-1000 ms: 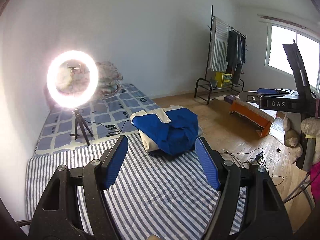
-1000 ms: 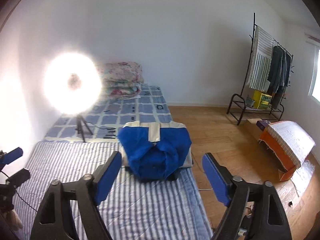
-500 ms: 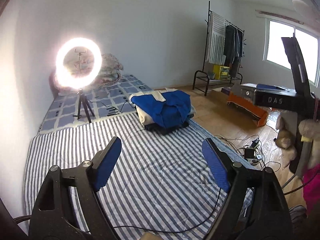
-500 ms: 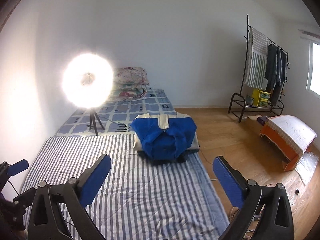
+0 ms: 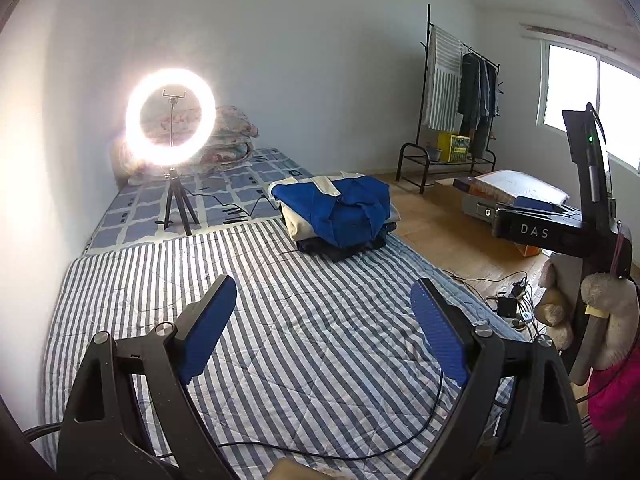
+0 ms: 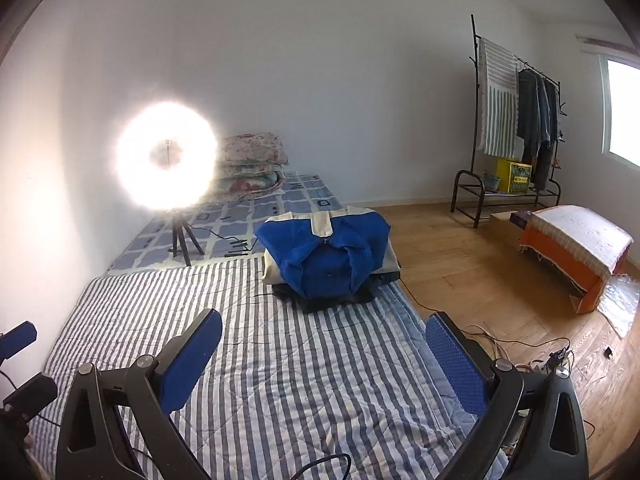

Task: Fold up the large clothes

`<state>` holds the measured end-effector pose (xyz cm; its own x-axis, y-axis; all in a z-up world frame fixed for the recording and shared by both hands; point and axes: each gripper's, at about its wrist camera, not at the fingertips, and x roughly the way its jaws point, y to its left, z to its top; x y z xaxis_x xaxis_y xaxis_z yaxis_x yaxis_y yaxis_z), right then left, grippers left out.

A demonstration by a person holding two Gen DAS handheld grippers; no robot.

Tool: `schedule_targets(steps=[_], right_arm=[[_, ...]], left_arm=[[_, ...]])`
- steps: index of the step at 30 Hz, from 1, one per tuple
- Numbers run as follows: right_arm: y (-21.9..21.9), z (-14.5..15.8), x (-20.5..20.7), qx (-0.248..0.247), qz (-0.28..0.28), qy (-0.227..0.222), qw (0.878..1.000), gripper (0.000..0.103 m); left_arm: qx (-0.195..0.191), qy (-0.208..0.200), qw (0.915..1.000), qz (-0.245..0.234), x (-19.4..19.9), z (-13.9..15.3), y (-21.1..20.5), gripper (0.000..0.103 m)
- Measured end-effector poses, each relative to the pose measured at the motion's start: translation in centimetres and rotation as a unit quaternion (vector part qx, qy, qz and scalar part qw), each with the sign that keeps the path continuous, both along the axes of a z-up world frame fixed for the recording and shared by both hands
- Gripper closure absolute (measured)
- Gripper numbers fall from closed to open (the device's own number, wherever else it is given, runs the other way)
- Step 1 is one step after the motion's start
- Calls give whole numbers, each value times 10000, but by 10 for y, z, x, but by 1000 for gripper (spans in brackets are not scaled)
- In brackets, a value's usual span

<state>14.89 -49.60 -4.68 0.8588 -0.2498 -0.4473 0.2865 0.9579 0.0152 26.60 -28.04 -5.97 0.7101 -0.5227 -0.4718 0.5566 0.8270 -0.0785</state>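
The folded blue-and-cream garment (image 5: 340, 212) tops a small clothes pile at the far edge of the blue-and-white striped quilt (image 5: 280, 340). The left gripper (image 5: 322, 320) and right gripper (image 6: 324, 350) hover well short of it, their blue-padded fingers (image 5: 208, 328) spread wide on nothing, the left's having just been opening.

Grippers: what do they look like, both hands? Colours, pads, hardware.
Both match. The left gripper and right gripper each have two black plastic fingers with triangular cut-outs and silver pivot bolts, tipped with blue ribbed pads. A thin black cable runs below the left one. No hands or sleeves visible.

Home bedroom, floor mattress (image 6: 280, 380), folded quilts (image 6: 252, 160), clothes rack (image 6: 516, 120), wooden floor (image 6: 460, 264)
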Motion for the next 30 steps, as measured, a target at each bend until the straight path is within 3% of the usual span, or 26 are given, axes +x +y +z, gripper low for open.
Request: schedule_targets(steps=[5,8,30], right_arm=[[7,-6,1,-160,-4,-10,9999,0],[15,-8,0,-300,31,-20,9995,0],[21,-15,3,-240,-6,-157,9996,0]], left_arm=[[-37,-106,9999,49,-5,1,0,12],[34,-144,9998,103,-9,0,0,0],[98,-233,9988,427,-15,-2,4,0]])
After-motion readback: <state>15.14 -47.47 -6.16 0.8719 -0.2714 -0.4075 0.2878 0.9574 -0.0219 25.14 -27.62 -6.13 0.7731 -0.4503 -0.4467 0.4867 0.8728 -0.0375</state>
